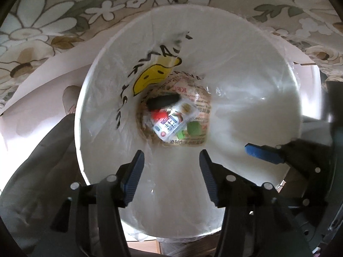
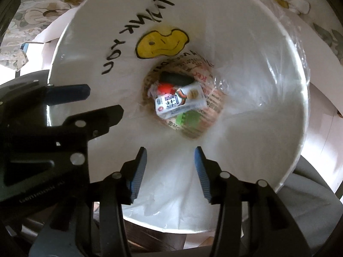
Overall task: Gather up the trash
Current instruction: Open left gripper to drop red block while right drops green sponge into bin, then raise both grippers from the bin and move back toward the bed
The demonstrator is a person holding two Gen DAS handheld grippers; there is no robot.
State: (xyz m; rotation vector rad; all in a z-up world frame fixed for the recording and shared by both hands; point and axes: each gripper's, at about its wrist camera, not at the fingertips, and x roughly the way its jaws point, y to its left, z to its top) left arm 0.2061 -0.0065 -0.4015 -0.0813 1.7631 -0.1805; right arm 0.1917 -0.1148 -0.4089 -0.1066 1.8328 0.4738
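Two pairs of tongs, left tongs (image 1: 171,165) and right tongs (image 2: 170,162), are hanging over the white bin (image 2: 295,90), each parted moderately, gripping nothing, touching nothing. Both are pointing steeply down the plastic liner (image 1: 235,85). Trash is lying at the bottom: milk carton (image 2: 180,103), black piece (image 2: 175,78), green scrap (image 2: 190,118). Advice: keeping both pairs centred over the mouth, clear of the liner, is wise.

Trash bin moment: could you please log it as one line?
left claw: open, empty | right claw: open, empty | both above trash bin | milk carton at bottom
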